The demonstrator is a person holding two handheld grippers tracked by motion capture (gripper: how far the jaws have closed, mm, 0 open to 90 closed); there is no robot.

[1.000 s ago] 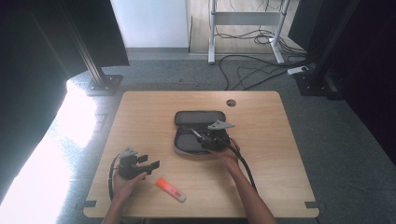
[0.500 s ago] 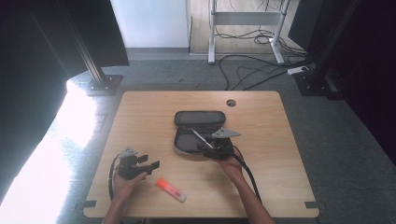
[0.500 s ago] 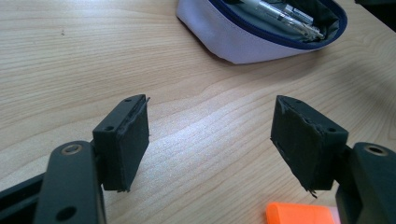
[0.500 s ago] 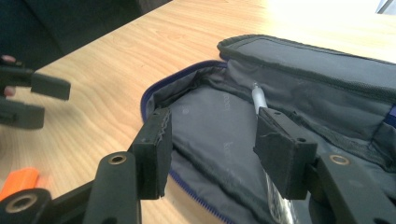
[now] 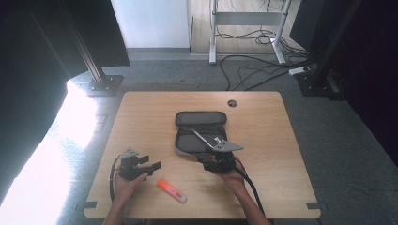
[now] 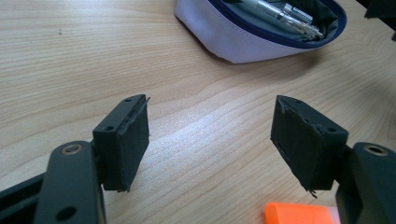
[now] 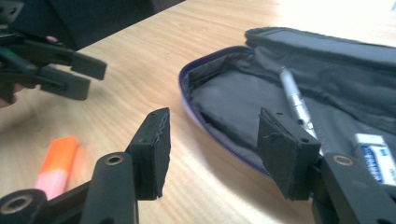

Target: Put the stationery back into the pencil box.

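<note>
Spreading across the middle of the room, the wooden table (image 5: 141,112) carries everything in play, with a round cable hole (image 5: 232,103) near its far edge. At its centre lies the open pencil case (image 5: 199,133), dark grey inside with a pale outer wall and a blue zip line, its lid folded back toward the far side. From the right gripper view the case holds a silver pen (image 7: 293,99) lying along the lining and a white eraser (image 7: 377,157) with a blue label at the near corner.

Just at the near edge of the case sits the right gripper (image 5: 217,161), held in the person's right hand; its jaws have just been opening and stand apart with nothing between them, the pads above bare wood beside the case's rim. Well to its left, the left gripper (image 5: 141,165) rests low over the table in the left hand, jaws spread wide and empty.

Between the two hands, nearer the front edge, lies the orange highlighter (image 5: 171,190), flat on the wood, touched by neither gripper.
</note>
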